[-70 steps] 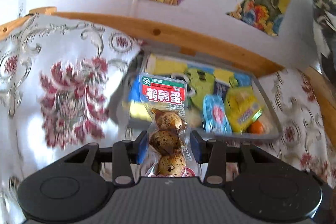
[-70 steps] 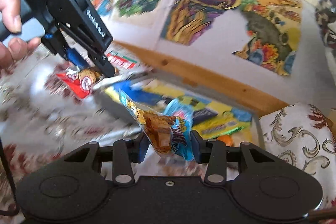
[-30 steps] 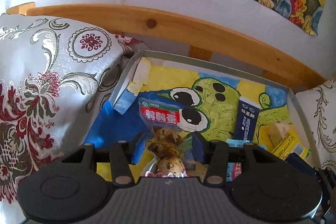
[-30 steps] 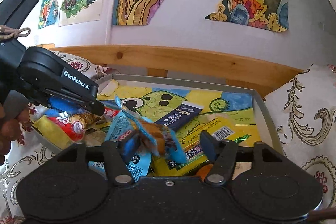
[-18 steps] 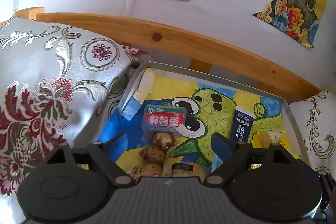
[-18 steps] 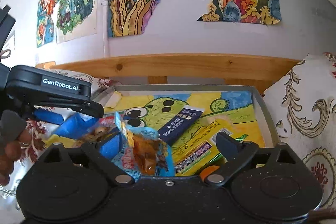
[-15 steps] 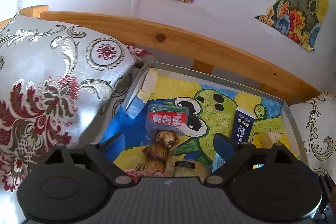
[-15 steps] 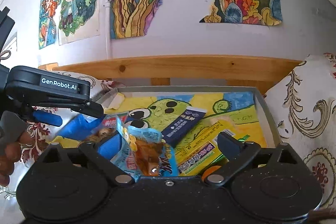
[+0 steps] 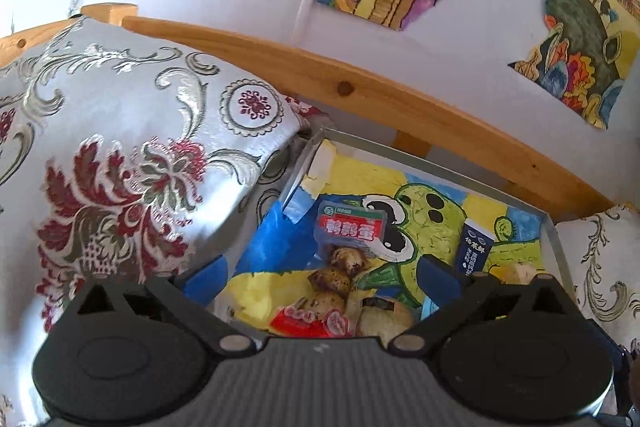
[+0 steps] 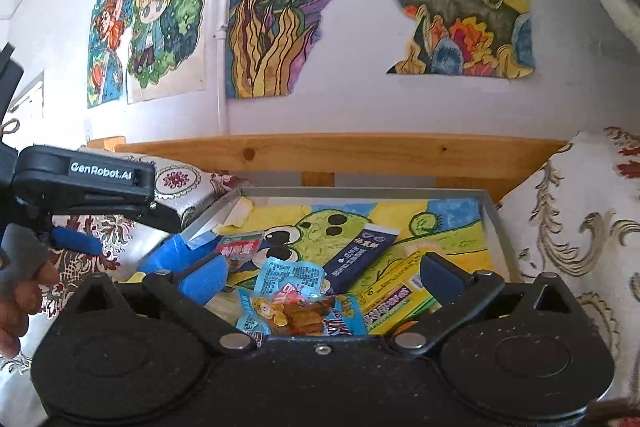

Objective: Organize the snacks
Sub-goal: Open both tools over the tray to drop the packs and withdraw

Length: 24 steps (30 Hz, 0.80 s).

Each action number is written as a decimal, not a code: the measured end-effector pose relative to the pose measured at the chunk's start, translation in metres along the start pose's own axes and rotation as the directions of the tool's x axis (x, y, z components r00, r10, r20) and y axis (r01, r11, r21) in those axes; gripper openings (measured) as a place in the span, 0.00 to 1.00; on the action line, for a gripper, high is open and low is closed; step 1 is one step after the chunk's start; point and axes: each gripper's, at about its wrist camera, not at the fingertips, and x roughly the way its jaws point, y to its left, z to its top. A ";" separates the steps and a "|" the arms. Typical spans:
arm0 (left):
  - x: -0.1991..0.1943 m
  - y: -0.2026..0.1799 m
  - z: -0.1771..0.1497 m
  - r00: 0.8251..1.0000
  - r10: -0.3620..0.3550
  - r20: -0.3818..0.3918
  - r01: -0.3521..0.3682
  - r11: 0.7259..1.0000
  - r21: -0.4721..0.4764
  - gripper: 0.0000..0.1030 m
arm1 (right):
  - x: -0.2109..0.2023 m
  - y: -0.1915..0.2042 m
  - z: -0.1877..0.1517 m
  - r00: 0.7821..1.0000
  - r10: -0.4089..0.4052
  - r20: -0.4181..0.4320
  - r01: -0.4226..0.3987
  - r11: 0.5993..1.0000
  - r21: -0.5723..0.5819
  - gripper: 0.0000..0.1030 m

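Left claw: both claws have let go since a moment ago; the left gripper (image 9: 322,277) held the egg pack then, and now its jaws stand wide with nothing between them.
Right claw: the right gripper (image 10: 322,277) is wide too, and it has dropped its blue pack.
Egg pack: the quail egg pack (image 9: 340,259) now lies flat in the left part of the tray, just under the left claw, with its red end nearest the claw.
Blue pack: the blue snack pack (image 10: 298,301) lies in the tray right below the right claw, on top of other packs.
Other snacks: a dark blue stick pack (image 10: 362,255) and a yellow pack (image 10: 396,293) lie next to it.
Tray: the grey tray (image 10: 496,227) sits between two flowery cushions (image 9: 120,163), with a green cartoon picture inside.
What it means: these two snacks look put away, I think. Both claws are free to go and fetch more, if any are left outside the tray.
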 end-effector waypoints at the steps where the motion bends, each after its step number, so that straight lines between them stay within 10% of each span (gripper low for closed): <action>1: -0.003 0.001 -0.002 1.000 0.000 0.003 0.000 1.000 -0.005 0.99 | -0.004 0.000 0.000 1.000 -0.004 0.005 0.004 1.000 0.002 0.99; 24: -0.095 0.037 -0.072 1.000 0.005 0.011 -0.005 0.998 0.055 0.99 | -0.126 0.014 -0.028 0.993 -0.109 0.032 0.110 0.993 -0.032 0.99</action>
